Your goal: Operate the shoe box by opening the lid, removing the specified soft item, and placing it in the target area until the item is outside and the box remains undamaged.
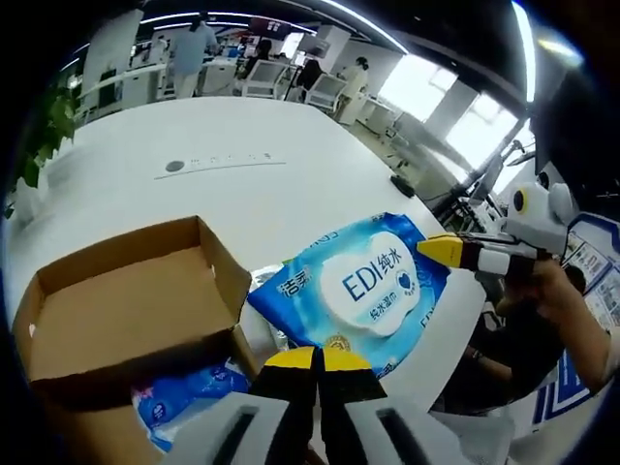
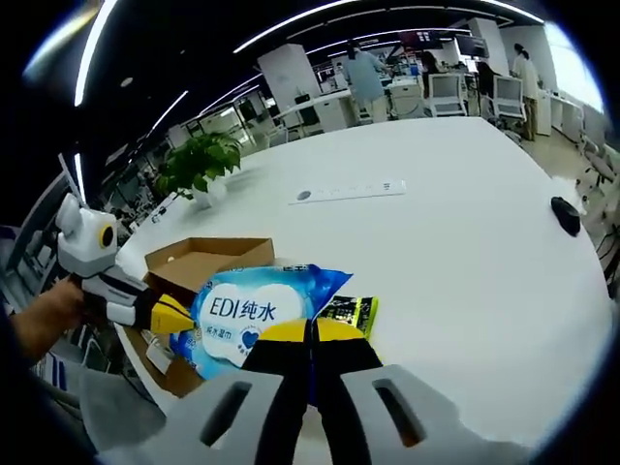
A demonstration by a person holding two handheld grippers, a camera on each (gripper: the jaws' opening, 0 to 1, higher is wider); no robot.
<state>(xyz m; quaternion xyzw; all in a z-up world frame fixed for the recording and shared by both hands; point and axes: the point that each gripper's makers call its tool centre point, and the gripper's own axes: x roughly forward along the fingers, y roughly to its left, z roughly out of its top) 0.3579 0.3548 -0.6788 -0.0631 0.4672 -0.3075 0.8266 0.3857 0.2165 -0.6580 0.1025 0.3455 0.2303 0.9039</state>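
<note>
wipes pack (image 1: 363,291) lengthwise between both tools, above open box (image 1: 126,310)

Bright, even office light; strong fisheye bending.
Ceiling strip lights (image 2: 291,24) and far windows (image 1: 441,102) glared white; the table (image 1: 291,174) showed soft shadows, and distant people were small and blurred.

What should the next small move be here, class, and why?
Probably carry the wipes pack sideways, clear of the box, then lower it onto the table. Both grippers, left and right, appear shut on the pack's edges, and it is already out of the open box.
</note>
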